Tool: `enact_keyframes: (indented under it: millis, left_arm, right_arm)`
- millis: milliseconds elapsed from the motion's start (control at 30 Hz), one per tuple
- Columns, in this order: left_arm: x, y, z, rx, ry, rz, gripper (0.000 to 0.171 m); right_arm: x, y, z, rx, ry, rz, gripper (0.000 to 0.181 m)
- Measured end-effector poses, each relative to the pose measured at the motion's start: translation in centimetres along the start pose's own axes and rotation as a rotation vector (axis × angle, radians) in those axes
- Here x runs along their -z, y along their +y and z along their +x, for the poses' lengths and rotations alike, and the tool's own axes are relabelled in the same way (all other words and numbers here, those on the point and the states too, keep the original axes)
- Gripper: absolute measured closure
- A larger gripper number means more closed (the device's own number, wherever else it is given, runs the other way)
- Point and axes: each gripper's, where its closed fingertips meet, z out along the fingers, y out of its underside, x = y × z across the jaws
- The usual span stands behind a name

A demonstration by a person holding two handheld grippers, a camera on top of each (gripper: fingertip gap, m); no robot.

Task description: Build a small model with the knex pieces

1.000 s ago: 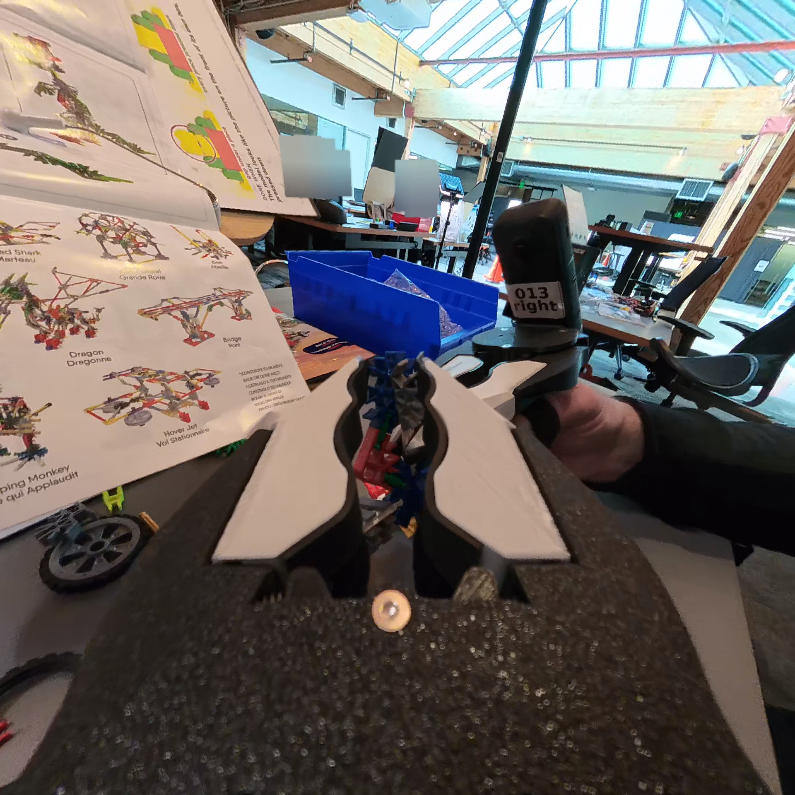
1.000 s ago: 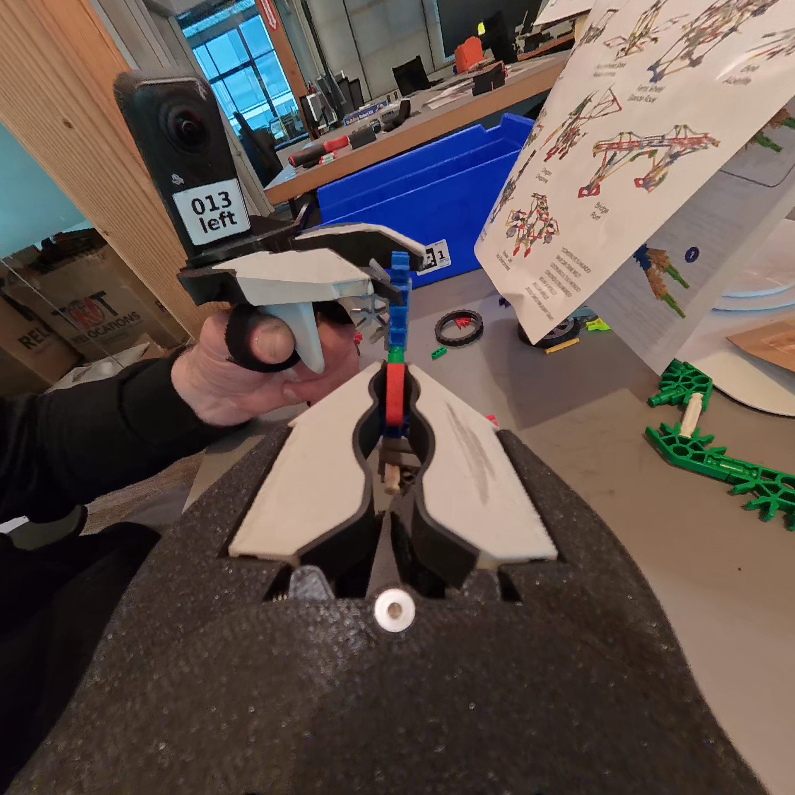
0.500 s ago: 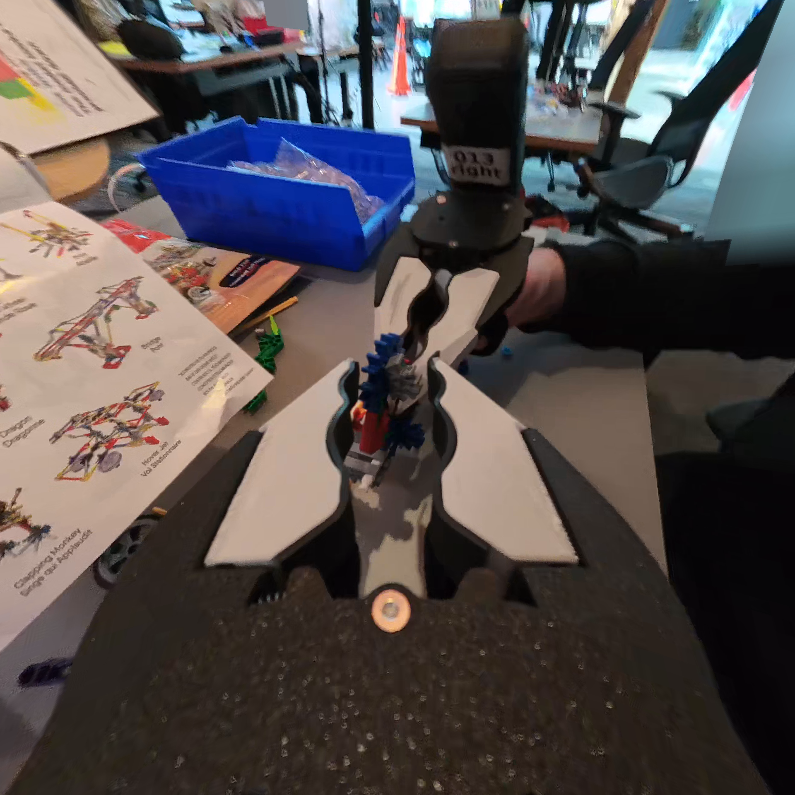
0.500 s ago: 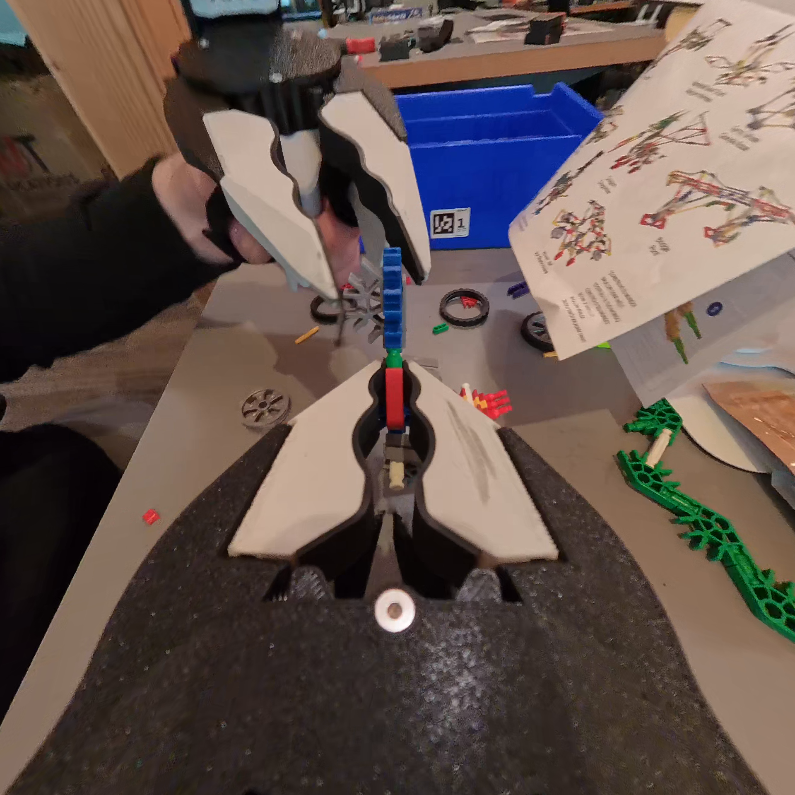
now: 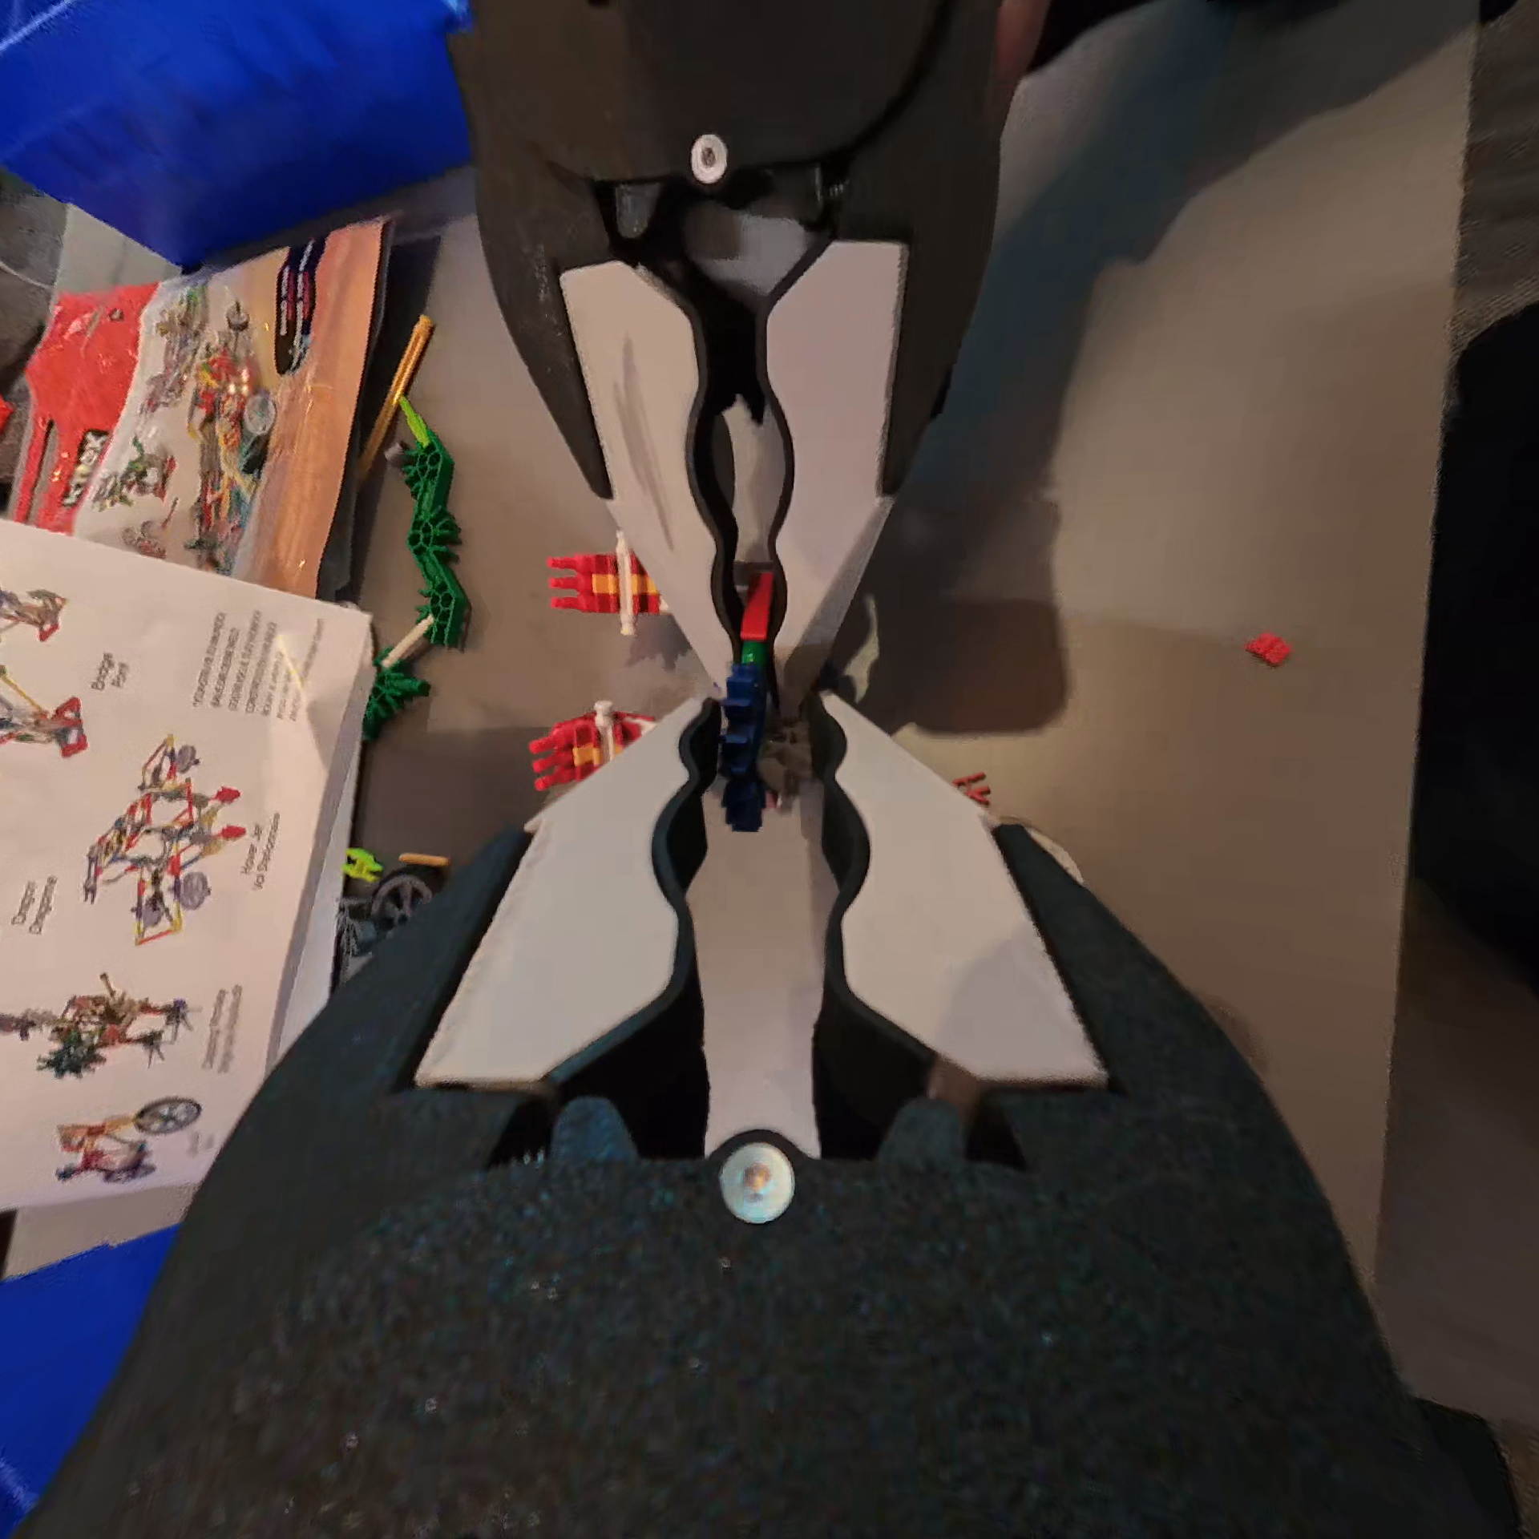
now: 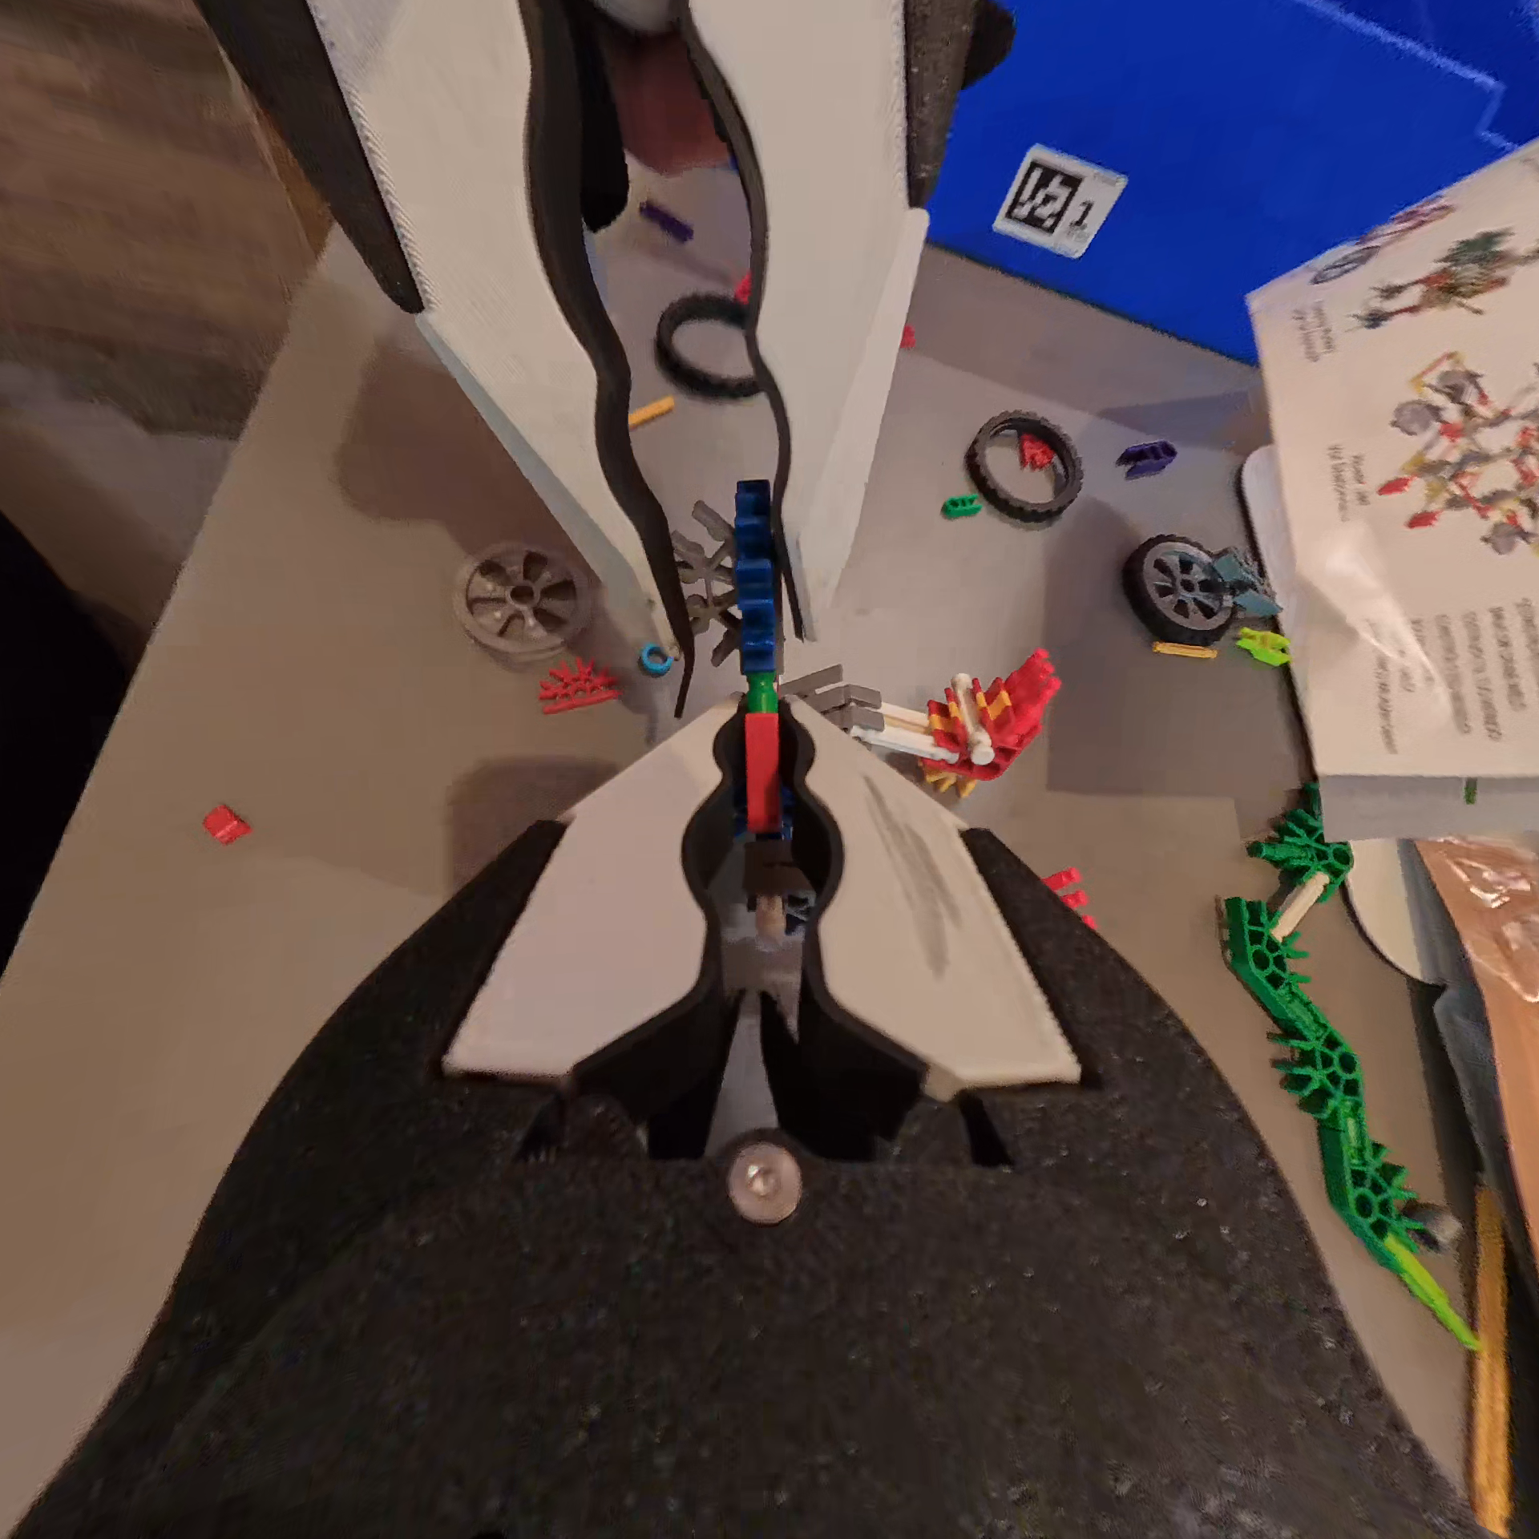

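The toy assembly (image 6: 759,666) of blue, green and red pieces hangs above the bench (image 6: 333,749). The right claw (image 6: 762,716) grips its red end. The left claw (image 5: 759,724) stands narrow around the blue connector (image 5: 741,749), contact unclear.

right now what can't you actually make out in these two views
- Lower end of the toy assembly: right wrist view, buried between the right gripper fingers.
- Grey connector: left wrist view, mostly behind the blue gear and left gripper.
- Blue bin contents: both views, cut off by the top edge.
- Instruction sheet: right wrist view, blurred.
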Motion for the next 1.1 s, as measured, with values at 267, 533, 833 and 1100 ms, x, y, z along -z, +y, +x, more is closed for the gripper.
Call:
enact_keyframes:
  millis: [267, 533, 833, 1100]
  left_arm:
    - [1.0, 1.6, 0.8, 0.129, -0.122, 0.069, 0.143]
    - [2.8, 3.3, 1.4, 0.276, -0.104, 0.107, 0.141]
    - [3.7, 5.0, 2.0, 0.401, -0.083, 0.204, 0.139]
    - [3.5, 4.8, 2.5, 0.350, -0.121, 0.236, 0.150]
  right_arm:
    - [-1.1, -0.9, -1.1, 0.150, -0.066, -0.142, 0.177]
    - [-2.4, -2.3, -1.7, 0.273, -0.214, -0.322, 0.177]
    - [-3.3, -3.2, -1.9, 0.320, -0.272, -0.409, 0.176]
    - [-3.4, -3.3, -2.0, 0.341, -0.289, -0.401, 0.177]
